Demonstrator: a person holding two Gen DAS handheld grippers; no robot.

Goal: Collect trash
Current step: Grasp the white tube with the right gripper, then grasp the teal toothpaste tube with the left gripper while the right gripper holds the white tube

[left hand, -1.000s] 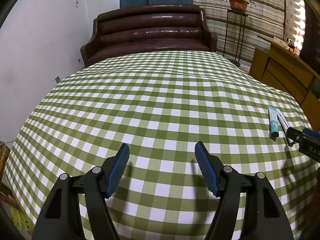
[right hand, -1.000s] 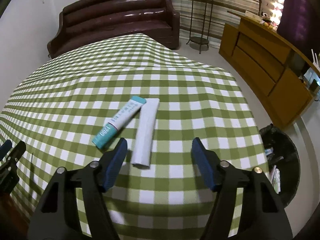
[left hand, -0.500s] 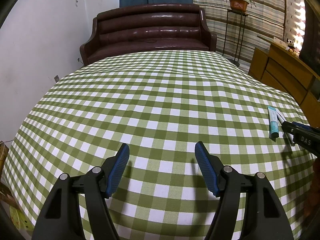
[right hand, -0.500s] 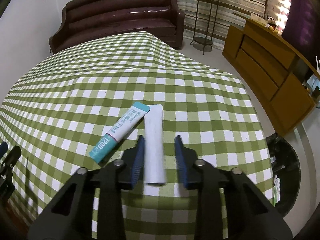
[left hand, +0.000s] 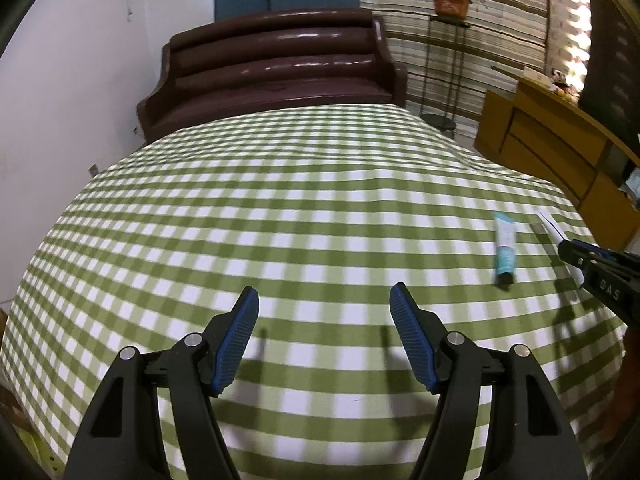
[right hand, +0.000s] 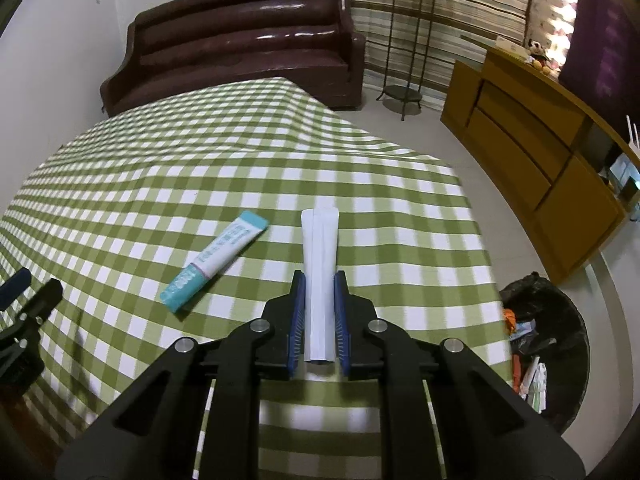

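The right gripper (right hand: 320,320) has its jaws clamped on a white packet (right hand: 319,280) just above the checked tabletop (right hand: 120,184), the left gripper (left hand: 324,344) holds its jaws apart and empty, a teal tube (right hand: 214,260) waits beside, and the next move likely carries the packet right to the black bin (right hand: 560,340).

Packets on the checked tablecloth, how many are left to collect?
2. A white packet is clamped in the right gripper; a teal packet lies flat just to its left. More trash sits in the black bin already; nothing seems hidden on the tablecloth.
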